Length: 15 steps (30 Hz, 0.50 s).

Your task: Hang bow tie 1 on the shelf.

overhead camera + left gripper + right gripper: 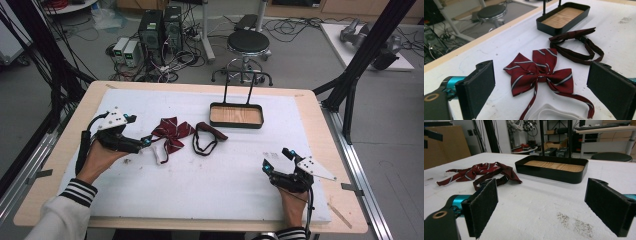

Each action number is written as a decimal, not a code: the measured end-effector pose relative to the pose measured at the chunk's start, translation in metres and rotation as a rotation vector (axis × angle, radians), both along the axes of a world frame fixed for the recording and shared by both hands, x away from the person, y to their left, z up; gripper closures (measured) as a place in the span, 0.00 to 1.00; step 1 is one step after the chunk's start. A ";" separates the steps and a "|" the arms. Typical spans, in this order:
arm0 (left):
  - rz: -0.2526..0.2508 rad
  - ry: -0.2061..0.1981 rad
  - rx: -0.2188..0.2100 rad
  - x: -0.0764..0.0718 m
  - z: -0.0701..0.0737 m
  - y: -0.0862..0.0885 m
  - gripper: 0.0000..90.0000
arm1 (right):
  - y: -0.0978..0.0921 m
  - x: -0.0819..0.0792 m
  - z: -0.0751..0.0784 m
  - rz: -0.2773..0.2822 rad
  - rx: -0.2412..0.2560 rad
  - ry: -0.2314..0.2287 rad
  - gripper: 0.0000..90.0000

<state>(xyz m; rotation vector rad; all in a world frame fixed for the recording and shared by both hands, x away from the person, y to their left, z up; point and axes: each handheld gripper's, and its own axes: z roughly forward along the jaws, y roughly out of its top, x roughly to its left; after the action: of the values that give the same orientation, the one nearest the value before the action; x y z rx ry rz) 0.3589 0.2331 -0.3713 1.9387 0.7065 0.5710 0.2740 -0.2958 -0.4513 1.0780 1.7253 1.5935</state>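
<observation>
left claw [146,141] was open w/ the striped bow tie [539,71] straight ahead btwn its jaws, wings lying crosswise; right claw [276,161], also open, sat well apart.

You are looking down from above the table's [60,165] near edge. Both gripper cameras are skimming low, sharing the tray [564,18] and bow tie [471,173].

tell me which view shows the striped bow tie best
The left gripper view: the striped bow tie lies close between the open jaws, stripes and tails plain. The high view shows it small, beside the left gripper. The right gripper view shows it far off and flattened.
</observation>
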 end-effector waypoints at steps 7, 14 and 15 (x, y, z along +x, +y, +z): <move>-0.013 0.062 0.089 0.014 0.002 -0.015 0.09 | 0.000 0.000 0.000 0.001 0.000 0.000 0.12; -0.006 0.110 0.152 0.029 0.006 -0.033 0.10 | 0.000 0.000 0.000 0.001 0.003 0.002 0.12; -0.006 0.110 0.152 0.029 0.006 -0.033 0.10 | 0.000 0.000 0.000 0.001 0.003 0.002 0.12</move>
<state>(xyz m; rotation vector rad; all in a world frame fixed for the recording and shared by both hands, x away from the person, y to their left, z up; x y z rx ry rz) 0.3881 0.2004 -0.3653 2.1263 0.7444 0.5304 0.2739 -0.2960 -0.4513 1.0813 1.7253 1.5966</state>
